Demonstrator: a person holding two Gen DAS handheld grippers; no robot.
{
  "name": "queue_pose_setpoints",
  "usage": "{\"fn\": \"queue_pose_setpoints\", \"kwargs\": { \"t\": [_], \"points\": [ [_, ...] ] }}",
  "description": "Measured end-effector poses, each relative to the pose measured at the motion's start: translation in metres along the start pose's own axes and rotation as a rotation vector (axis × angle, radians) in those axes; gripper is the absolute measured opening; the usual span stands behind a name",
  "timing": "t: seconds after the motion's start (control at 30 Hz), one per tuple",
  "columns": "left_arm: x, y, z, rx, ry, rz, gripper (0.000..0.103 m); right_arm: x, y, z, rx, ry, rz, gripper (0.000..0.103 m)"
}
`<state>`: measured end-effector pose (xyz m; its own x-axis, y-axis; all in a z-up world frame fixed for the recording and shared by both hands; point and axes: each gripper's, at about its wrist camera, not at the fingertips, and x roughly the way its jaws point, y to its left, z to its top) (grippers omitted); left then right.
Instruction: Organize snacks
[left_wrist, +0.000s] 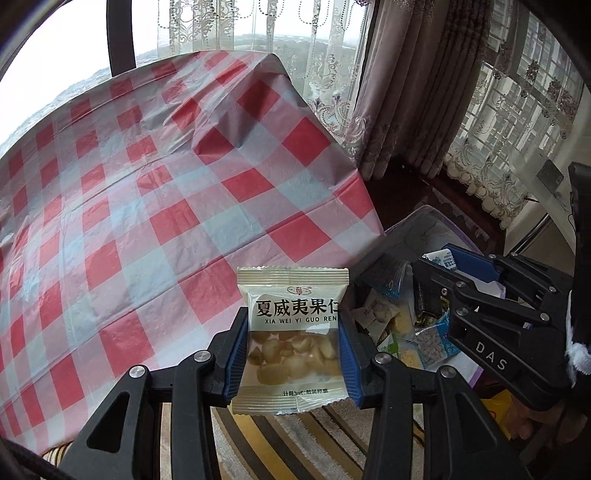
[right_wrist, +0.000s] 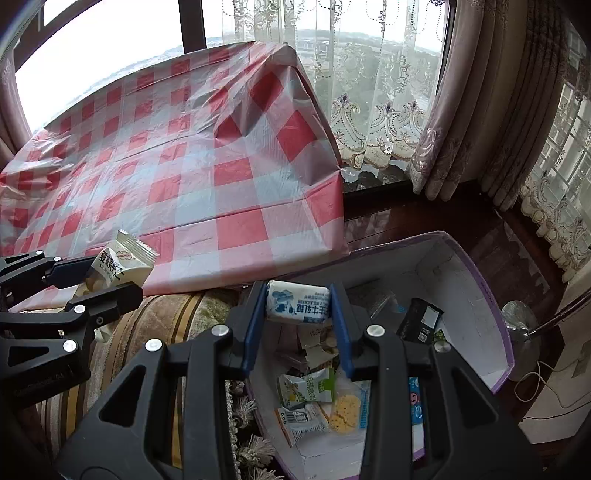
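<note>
My left gripper (left_wrist: 293, 354) is shut on a cream nut packet (left_wrist: 292, 334) with black Chinese lettering, held upright near the edge of the red-and-white checked table (left_wrist: 147, 184). The right wrist view shows that same left gripper (right_wrist: 107, 275) and nut packet (right_wrist: 118, 264) at the left. My right gripper (right_wrist: 298, 308) is shut on a small white-and-blue milk candy packet (right_wrist: 297, 306), above a white box (right_wrist: 469, 295) with a purple rim that holds several snack packets (right_wrist: 306, 391). From the left wrist view my right gripper (left_wrist: 439, 266) hangs over the box (left_wrist: 417, 229).
The box sits on the floor right of the table, by a dark wooden sill (right_wrist: 388, 206) and lace curtains (right_wrist: 373, 92). A striped cushion (right_wrist: 177, 317) lies below the table edge. A metal stand base (right_wrist: 517, 317) and a white cable (right_wrist: 543, 384) lie right of the box.
</note>
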<state>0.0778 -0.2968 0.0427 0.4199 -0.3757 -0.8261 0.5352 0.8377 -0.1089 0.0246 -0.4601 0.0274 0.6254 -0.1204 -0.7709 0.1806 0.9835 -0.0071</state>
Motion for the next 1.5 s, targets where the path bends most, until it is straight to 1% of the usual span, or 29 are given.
{"fn": "queue_pose_setpoints", "kwargs": {
  "t": [0.27, 0.4, 0.43, 0.5, 0.53, 0.57, 0.6, 0.63, 0.7, 0.8, 0.9, 0.93, 0.97, 1.0, 1.03, 1.13, 1.23, 1.33, 1.4, 1.43, 1.5],
  "points": [
    [0.006, -0.045, 0.001, 0.059, 0.03, -0.062, 0.045, -0.015, -0.047, -0.022, 0.069, 0.019, -0.095, 0.038],
    [0.01, -0.063, 0.001, 0.073, 0.048, -0.1, 0.046, -0.019, -0.066, -0.031, 0.106, 0.032, -0.127, 0.039],
    [0.011, -0.066, 0.001, 0.072, 0.054, -0.114, 0.046, -0.019, -0.069, -0.032, 0.115, 0.039, -0.137, 0.041],
    [0.013, -0.072, 0.0, 0.063, 0.063, -0.14, 0.047, -0.02, -0.074, -0.036, 0.13, 0.049, -0.152, 0.048],
    [0.014, -0.075, 0.0, 0.064, 0.069, -0.149, 0.049, -0.021, -0.076, -0.038, 0.137, 0.052, -0.157, 0.057],
    [0.016, -0.077, -0.001, 0.065, 0.076, -0.161, 0.05, -0.023, -0.078, -0.04, 0.141, 0.052, -0.166, 0.068],
    [0.018, -0.078, -0.002, 0.059, 0.086, -0.173, 0.051, -0.024, -0.079, -0.042, 0.142, 0.051, -0.174, 0.072],
    [0.021, -0.079, -0.004, 0.051, 0.1, -0.182, 0.053, -0.025, -0.079, -0.044, 0.143, 0.051, -0.179, 0.073],
    [0.024, -0.082, -0.008, 0.048, 0.122, -0.187, 0.053, -0.027, -0.081, -0.05, 0.153, 0.062, -0.185, 0.073],
    [0.023, -0.082, -0.014, 0.039, 0.13, -0.177, 0.054, -0.028, -0.082, -0.058, 0.167, 0.082, -0.187, 0.073],
    [0.019, -0.081, -0.023, 0.023, 0.134, -0.173, 0.065, -0.032, -0.081, -0.068, 0.169, 0.099, -0.202, 0.073],
    [0.017, -0.079, -0.028, 0.012, 0.138, -0.178, 0.074, -0.033, -0.08, -0.071, 0.169, 0.104, -0.206, 0.073],
    [0.016, -0.078, -0.033, -0.003, 0.149, -0.189, 0.081, -0.033, -0.08, -0.074, 0.173, 0.107, -0.211, 0.073],
    [0.017, -0.075, -0.038, -0.023, 0.166, -0.205, 0.082, -0.034, -0.08, -0.076, 0.179, 0.108, -0.214, 0.073],
    [0.016, -0.073, -0.042, -0.036, 0.165, -0.209, 0.082, -0.035, -0.081, -0.078, 0.185, 0.108, -0.216, 0.073],
    [0.012, -0.075, -0.047, -0.015, 0.159, -0.192, 0.083, -0.035, -0.082, -0.082, 0.199, 0.114, -0.222, 0.073],
    [0.018, -0.074, -0.049, -0.033, 0.167, -0.203, 0.086, -0.033, -0.082, -0.083, 0.194, 0.126, -0.228, 0.073],
    [0.019, -0.079, -0.05, -0.023, 0.162, -0.19, 0.09, -0.033, -0.081, -0.082, 0.189, 0.13, -0.234, 0.073],
    [0.02, -0.077, -0.05, -0.046, 0.148, -0.212, 0.094, -0.032, -0.081, -0.081, 0.187, 0.133, -0.235, 0.073],
    [0.021, -0.075, -0.049, -0.061, 0.143, -0.234, 0.098, -0.032, -0.081, -0.08, 0.186, 0.135, -0.235, 0.073],
    [0.022, -0.074, -0.048, -0.074, 0.141, -0.249, 0.101, -0.031, -0.081, -0.08, 0.186, 0.14, -0.236, 0.073]
  ]
}}
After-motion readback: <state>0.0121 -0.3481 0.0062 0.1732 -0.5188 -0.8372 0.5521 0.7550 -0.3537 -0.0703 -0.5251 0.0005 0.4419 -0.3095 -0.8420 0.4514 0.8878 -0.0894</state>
